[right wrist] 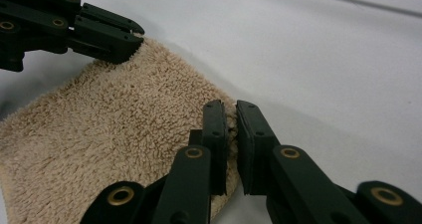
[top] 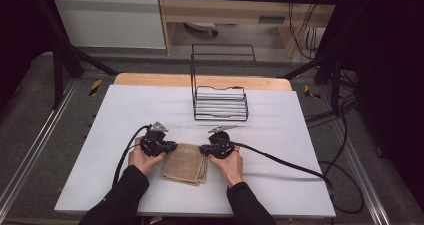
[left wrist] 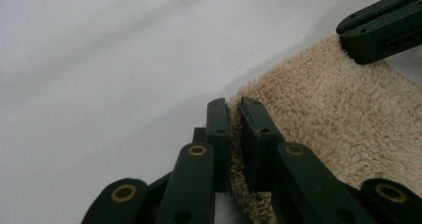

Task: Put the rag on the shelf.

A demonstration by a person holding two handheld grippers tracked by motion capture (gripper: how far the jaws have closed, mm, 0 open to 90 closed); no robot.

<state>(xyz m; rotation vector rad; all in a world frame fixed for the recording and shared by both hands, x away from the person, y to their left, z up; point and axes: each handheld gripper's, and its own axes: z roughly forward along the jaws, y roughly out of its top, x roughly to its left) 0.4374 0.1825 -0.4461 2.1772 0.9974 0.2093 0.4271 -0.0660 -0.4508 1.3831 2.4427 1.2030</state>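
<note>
A folded tan towel point(top: 186, 163) lies on the white table top near the front edge, between the two hands. My left gripper point(top: 173, 146) is at the towel's far left corner, and in the left gripper view point(left wrist: 235, 104) its jaws are shut on the pile of the towel point(left wrist: 338, 119) edge. My right gripper point(top: 201, 149) is at the far right corner, and in the right gripper view point(right wrist: 231, 107) its jaws pinch the towel point(right wrist: 124, 134) edge too. Each gripper view also shows the other gripper farther off, biting its own corner.
A black wire rack point(top: 220, 103) stands upright at the back middle of the white table point(top: 125, 120). Cables point(top: 290, 164) trail from both grippers across the table and over its right edge. Metal frame rails run along both sides.
</note>
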